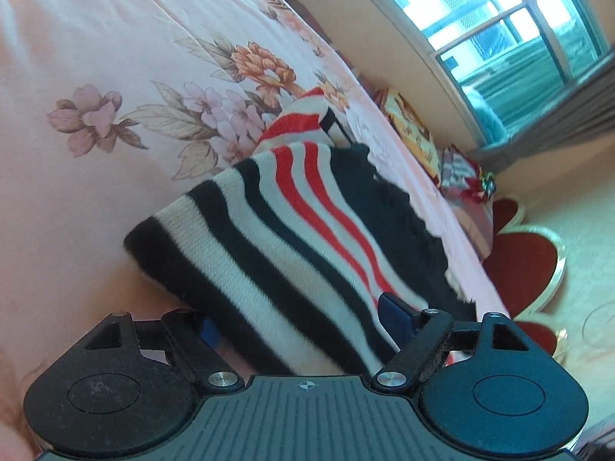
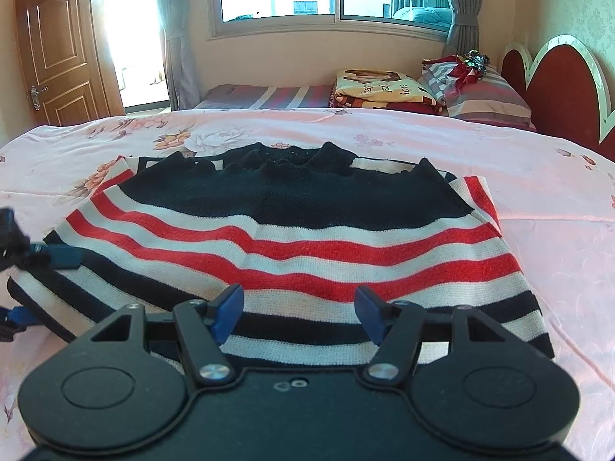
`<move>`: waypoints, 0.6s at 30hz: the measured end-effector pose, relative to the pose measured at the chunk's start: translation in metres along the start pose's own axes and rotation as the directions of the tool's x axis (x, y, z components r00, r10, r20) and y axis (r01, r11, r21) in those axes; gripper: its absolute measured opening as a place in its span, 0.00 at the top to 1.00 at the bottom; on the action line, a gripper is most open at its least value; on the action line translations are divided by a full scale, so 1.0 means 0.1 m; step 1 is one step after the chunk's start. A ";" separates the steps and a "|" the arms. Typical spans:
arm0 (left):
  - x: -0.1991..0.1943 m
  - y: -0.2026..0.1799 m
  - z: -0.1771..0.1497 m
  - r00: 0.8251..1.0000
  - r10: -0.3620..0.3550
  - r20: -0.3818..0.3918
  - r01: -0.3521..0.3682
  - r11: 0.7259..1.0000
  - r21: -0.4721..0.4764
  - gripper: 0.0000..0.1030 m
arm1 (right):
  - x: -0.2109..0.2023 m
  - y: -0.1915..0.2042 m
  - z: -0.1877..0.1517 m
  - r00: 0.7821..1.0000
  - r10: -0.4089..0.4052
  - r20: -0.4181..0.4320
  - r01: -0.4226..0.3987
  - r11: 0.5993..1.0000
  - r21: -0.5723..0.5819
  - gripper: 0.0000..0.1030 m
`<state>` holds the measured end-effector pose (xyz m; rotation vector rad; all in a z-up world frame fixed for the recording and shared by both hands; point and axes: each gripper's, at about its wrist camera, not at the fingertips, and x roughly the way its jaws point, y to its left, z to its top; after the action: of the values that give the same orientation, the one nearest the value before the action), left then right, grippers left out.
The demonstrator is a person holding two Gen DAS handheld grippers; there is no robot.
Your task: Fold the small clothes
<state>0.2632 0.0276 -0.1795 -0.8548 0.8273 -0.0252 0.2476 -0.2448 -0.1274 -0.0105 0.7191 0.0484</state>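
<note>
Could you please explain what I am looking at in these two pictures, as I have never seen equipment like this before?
There is no robot here: a person holds a hand-held gripper, a black two-finger clamp with blue pads, in each hand. Each carries a wide-angle camera looking forward along its fingers, so one picture is from the left tool and the other from the right. A black, white and red striped knitted sweater lies on a pink floral bedspread. The right hand-held gripper is open over the sweater's near hem and holds nothing. The left hand-held gripper has the sweater's corner between its fingers; whether it pinches it I cannot tell.
</note>
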 end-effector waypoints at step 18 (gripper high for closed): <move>-0.12 -1.31 -0.09 0.986 -0.146 0.085 0.071 0.814 0.576 0.77 | 0.12 0.00 -0.07 0.999 -0.015 0.040 0.016 0.999 -0.036 0.40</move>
<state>0.2878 -0.0627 -0.0867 -0.3227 0.5977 -0.3070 0.2520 -0.2450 -0.1406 -0.0500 0.6779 0.0470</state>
